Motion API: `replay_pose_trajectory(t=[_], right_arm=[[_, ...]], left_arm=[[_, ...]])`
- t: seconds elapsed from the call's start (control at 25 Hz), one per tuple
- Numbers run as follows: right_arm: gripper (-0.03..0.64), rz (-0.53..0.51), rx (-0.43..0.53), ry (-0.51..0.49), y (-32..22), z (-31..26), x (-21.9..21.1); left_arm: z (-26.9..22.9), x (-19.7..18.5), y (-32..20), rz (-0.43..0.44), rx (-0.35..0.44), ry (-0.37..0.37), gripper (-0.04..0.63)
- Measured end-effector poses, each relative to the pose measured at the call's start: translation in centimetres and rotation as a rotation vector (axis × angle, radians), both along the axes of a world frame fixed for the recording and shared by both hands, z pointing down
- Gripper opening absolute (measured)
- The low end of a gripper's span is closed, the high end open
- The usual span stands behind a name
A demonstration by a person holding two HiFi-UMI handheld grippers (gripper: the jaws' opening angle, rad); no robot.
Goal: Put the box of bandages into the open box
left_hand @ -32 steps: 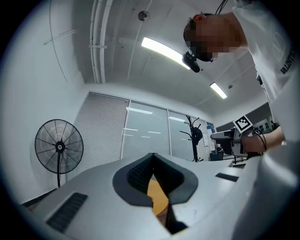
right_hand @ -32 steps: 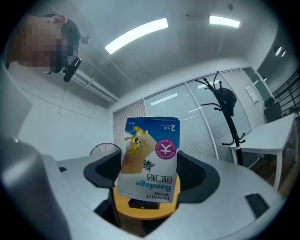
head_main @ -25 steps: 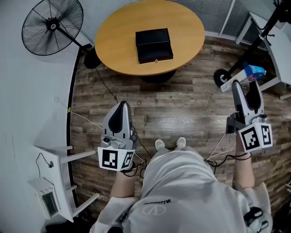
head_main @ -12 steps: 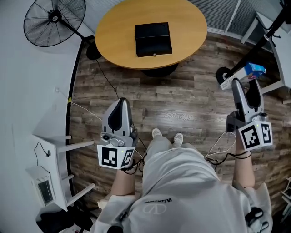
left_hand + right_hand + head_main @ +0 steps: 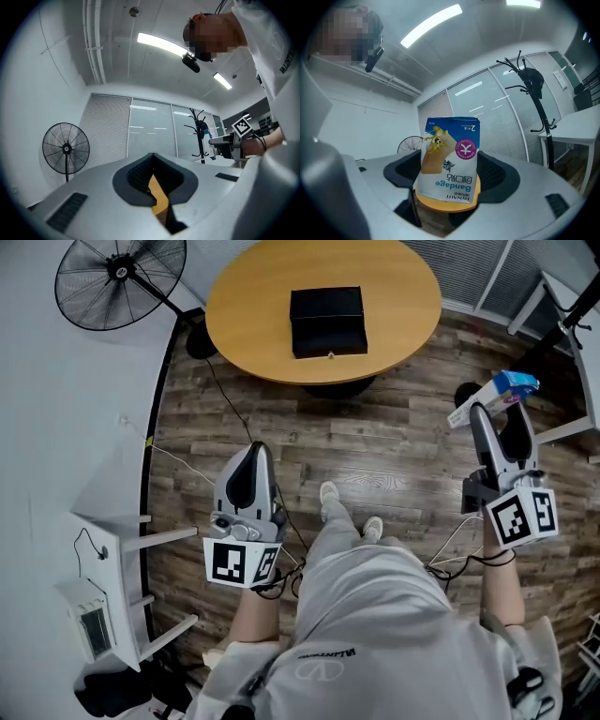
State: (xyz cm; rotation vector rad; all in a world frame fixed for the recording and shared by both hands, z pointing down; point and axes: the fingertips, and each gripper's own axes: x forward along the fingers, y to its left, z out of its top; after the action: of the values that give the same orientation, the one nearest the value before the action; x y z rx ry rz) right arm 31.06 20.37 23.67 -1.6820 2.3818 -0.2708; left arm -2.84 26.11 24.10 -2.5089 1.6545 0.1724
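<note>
A black box (image 5: 328,322) lies on the round wooden table (image 5: 262,315) ahead of me; the head view does not show clearly whether its lid is up. My right gripper (image 5: 500,413) is shut on the blue-and-white box of bandages (image 5: 492,397), held over the wooden floor well right of the table. In the right gripper view the bandage box (image 5: 450,159) stands between the jaws of that gripper (image 5: 450,190), print upside down. My left gripper (image 5: 250,454) is shut with nothing in it and points at the table; in its own view (image 5: 154,161) only a thin slit shows.
A standing fan (image 5: 120,277) is left of the table beside the white wall. A white rack (image 5: 103,587) stands at my left. A white desk (image 5: 586,343) and a coat stand (image 5: 534,93) are at the right. Cables (image 5: 178,465) trail over the floor.
The person has stepped forward, one foot now ahead. The right gripper with the bandage box sits a little higher in the view. The table has shifted slightly right in the view.
</note>
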Motion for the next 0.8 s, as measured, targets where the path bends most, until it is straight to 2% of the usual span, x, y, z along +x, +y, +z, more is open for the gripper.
replay_pose_trajectory(t=[0.24,0.48,0.8], right_arm=[[0.384,0.009,0.006,0.018,-0.9,-0.1,-1.0],[0.385,0.016,-0.016,0.038,-6.7,-0.4,-7.2],[0.385,0.040,-0.028,0.060,-11.6,-0.6,-13.1]], left_arm=[[0.3,-0.5,-1.5,0.019,0.018,0.015,0.003],[0.5,-6.6,-7.9,0.039,0.005,0.045,0.003],[0.8,-11.7,-13.7,0.090,-0.007,0.054,0.003]])
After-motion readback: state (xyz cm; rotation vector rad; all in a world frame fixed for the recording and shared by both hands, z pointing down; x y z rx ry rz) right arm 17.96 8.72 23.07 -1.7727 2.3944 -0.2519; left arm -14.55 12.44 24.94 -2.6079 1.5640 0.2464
